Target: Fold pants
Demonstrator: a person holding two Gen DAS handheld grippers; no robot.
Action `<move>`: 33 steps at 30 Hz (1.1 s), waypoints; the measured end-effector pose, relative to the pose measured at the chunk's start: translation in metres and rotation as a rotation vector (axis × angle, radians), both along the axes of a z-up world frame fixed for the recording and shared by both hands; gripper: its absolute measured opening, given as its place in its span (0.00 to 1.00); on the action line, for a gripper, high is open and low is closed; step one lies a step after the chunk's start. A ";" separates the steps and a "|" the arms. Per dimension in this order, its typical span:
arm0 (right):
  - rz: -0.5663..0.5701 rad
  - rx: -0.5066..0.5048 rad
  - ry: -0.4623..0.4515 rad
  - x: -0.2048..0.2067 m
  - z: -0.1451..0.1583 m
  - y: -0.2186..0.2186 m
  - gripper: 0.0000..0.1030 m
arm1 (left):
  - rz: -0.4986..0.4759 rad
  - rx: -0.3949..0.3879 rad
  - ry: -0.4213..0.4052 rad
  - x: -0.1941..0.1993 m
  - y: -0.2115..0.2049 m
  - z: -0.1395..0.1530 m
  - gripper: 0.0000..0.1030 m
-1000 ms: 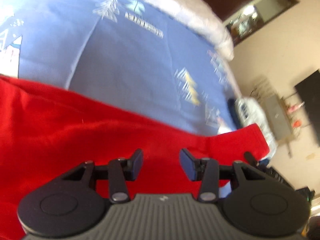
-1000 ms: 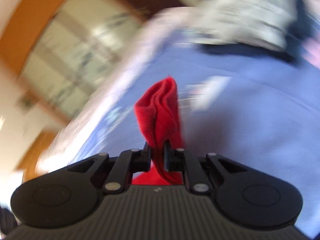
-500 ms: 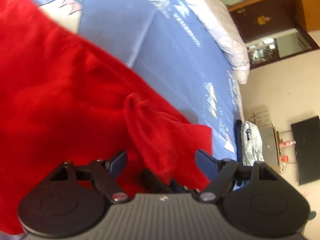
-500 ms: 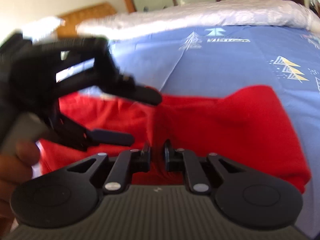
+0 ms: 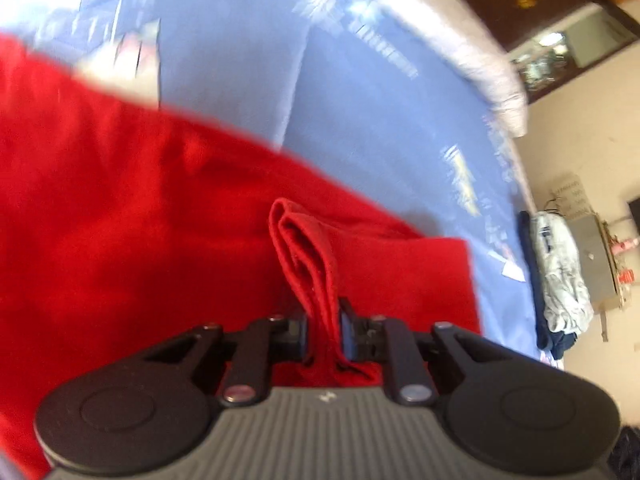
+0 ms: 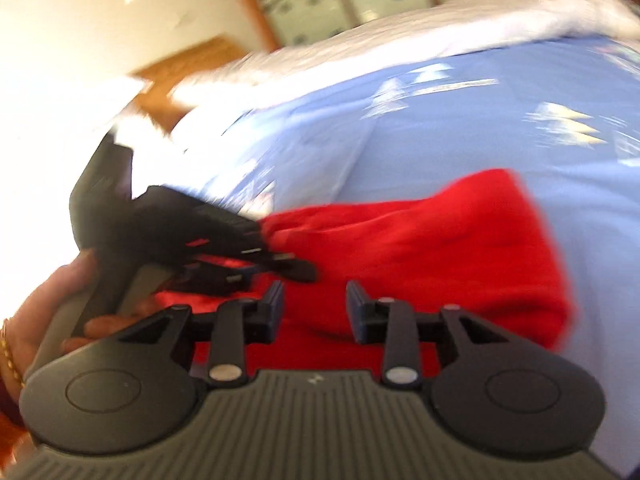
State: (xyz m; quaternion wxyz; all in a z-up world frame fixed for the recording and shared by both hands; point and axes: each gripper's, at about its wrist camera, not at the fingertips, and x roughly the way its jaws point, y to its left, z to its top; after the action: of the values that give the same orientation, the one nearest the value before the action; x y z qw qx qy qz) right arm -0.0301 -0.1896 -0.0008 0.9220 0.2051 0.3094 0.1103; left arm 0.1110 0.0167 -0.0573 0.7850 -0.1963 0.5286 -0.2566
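Note:
Red pants [image 5: 120,208] lie spread on a blue patterned bedsheet [image 5: 360,112]. My left gripper [image 5: 323,336] is shut on a bunched fold of the red pants that stands up between its jaws. In the right wrist view the pants [image 6: 420,240] lie folded over on the sheet. My right gripper [image 6: 314,308] is open and empty just above the red cloth. The left gripper [image 6: 276,256], held in a hand, shows there at left, pinching the cloth edge.
A white quilt [image 5: 472,48] lies along the far edge of the bed. A pile of pale and dark clothes [image 5: 556,276] sits at the bed's right end. A dark cabinet [image 5: 540,0] and a small table [image 5: 592,256] stand beyond.
My left gripper has closed on a fold of the red pants. My right gripper has opened and let go of the cloth it held.

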 end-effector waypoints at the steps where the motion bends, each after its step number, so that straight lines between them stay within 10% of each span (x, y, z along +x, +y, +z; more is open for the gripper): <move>1: -0.040 0.021 0.001 -0.006 0.003 -0.012 0.36 | -0.005 0.012 -0.045 -0.002 0.005 0.009 0.14; 8: -0.195 0.083 0.079 -0.007 -0.014 -0.045 0.36 | 0.033 0.214 -0.025 0.006 0.017 -0.005 0.37; 15: -0.112 -0.018 0.015 -0.008 -0.001 -0.022 0.36 | 0.169 -0.010 -0.168 -0.038 0.133 0.042 0.48; 19: -0.036 -0.016 0.007 -0.003 -0.001 -0.004 0.36 | 0.343 -0.013 -0.211 -0.063 0.209 0.053 0.51; 23: 0.041 0.019 0.066 0.009 -0.011 0.022 0.36 | 0.508 -0.030 -0.123 -0.075 0.265 0.027 0.61; 29: 0.150 -0.036 0.088 0.010 -0.006 0.058 0.36 | 0.628 -0.334 -0.001 -0.057 0.303 -0.026 0.78; 33: 0.183 -0.072 0.064 0.007 0.004 0.068 0.36 | 0.702 -0.296 0.004 -0.027 0.306 -0.043 0.71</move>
State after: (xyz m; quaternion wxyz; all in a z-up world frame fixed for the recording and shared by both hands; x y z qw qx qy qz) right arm -0.0227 -0.1216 0.0028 0.9043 0.1463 0.3601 0.1764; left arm 0.0838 0.3224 -0.1002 0.7872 -0.4773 0.3879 -0.0454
